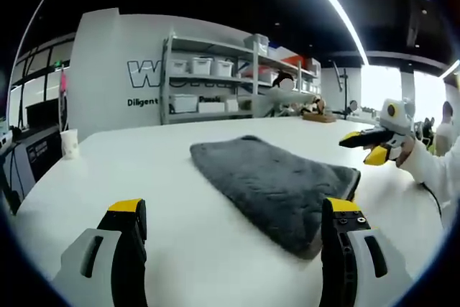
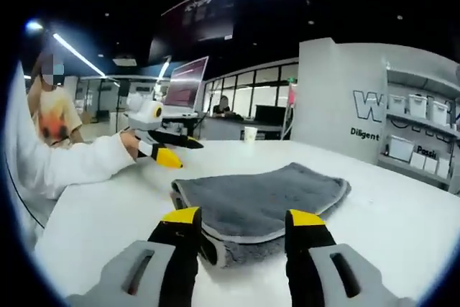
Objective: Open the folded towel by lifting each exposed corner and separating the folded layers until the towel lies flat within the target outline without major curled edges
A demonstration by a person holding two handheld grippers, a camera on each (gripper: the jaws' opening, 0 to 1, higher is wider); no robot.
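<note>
— Where are your tongs just now?

— My left tongs [image 1: 233, 231] sit low over the white bench [image 1: 144, 170], jaws wide apart with nothing between them. My right tongs [image 2: 244, 239] are also parted, hovering at the near edge of the towel [image 2: 262, 203]; whether the tips touch the cloth I cannot tell.

— And the towel itself?

— Folded, grey, lying flat on the bench [image 2: 402, 213]. In the left gripper view the towel [image 1: 277, 185] runs its long axis from the far left to the near right, one short end coming down beside my right-hand jaw. In the right gripper view its thick folded edge faces me and the rounded far end points away to the right.

— Beyond it?

— In the left gripper view my right tongs [image 1: 366, 145] float off the towel's right side. In the right gripper view my left tongs [image 2: 172, 149] hang past its left corner. Further back, a paper cup [image 1: 69, 143] near the bench edge, then shelving [image 1: 215, 77] with white boxes along the wall.
</note>
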